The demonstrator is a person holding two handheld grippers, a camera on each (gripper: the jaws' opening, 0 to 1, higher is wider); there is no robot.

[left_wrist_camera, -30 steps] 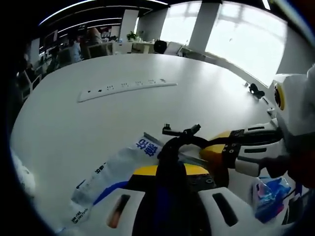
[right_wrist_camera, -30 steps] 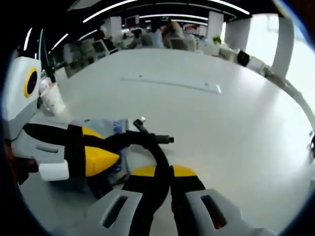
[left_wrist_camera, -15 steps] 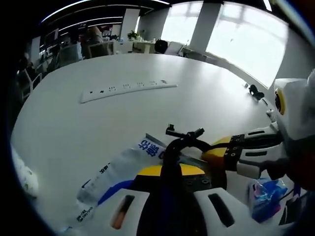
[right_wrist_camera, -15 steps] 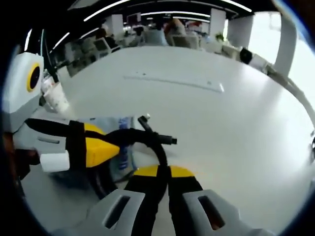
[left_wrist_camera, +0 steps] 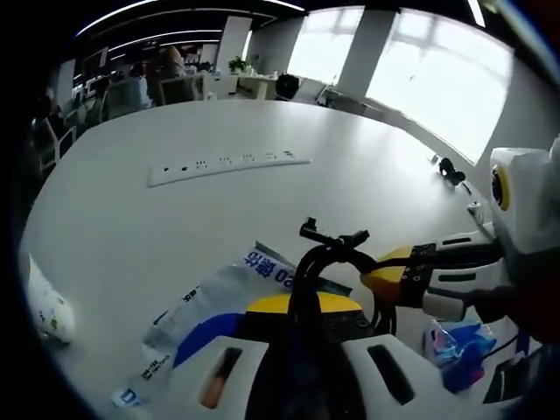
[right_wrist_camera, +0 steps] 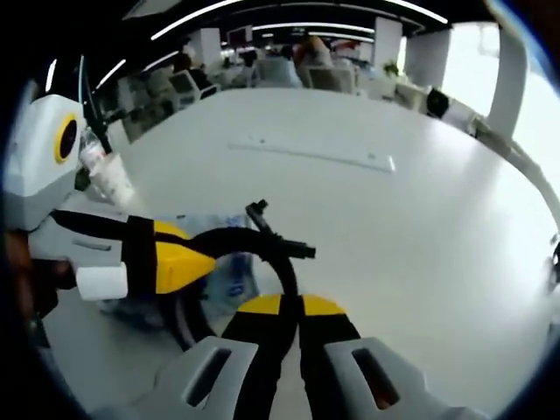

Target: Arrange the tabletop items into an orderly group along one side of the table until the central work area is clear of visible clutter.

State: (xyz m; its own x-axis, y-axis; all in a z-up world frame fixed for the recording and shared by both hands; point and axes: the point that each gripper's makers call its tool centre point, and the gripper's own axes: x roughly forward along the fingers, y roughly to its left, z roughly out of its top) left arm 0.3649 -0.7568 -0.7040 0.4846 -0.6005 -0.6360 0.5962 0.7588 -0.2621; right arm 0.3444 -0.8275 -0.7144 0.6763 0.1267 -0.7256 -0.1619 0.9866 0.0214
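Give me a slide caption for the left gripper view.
Both grippers, left and right, pinch a looped black cable above a plastic bag on the white table.

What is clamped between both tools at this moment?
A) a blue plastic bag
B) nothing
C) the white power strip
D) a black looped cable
D: the black cable arcs from the shut left tool to the right tool, also shut on it, while the power strip lies untouched farther up the table.

A white table carries a power strip mid-surface and a plastic packet near its edge.
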